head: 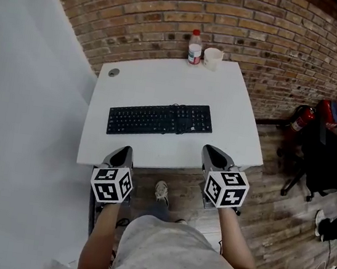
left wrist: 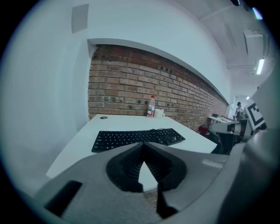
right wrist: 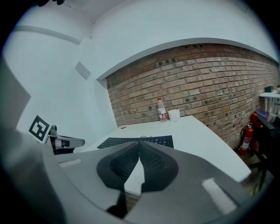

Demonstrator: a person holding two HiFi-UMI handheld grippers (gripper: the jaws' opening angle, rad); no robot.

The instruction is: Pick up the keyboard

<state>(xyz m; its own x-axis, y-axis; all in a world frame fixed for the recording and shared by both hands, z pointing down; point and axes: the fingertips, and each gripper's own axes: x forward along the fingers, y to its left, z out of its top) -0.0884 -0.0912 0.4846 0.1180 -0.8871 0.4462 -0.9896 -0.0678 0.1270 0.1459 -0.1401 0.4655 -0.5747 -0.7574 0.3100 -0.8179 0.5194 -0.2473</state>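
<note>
A black keyboard [head: 160, 119] lies flat across the middle of the white table [head: 234, 109], its cable coiled at its far edge. It shows again in the left gripper view as the keyboard [left wrist: 136, 137] and in the right gripper view as the keyboard [right wrist: 135, 141]. My left gripper [head: 126, 150] hovers at the table's near edge, below the keyboard's left end, shut and empty. At the same edge, near the keyboard's right end, my right gripper [head: 210, 149] is also shut with nothing in it. Neither touches the keyboard.
A plastic bottle [head: 195, 47] and a white cup [head: 213, 57] stand at the table's far edge by the brick wall. A round cable grommet [head: 113, 72] sits at the far left corner. A red fire extinguisher [head: 301, 119] and dark office chair [head: 330, 156] are on the right.
</note>
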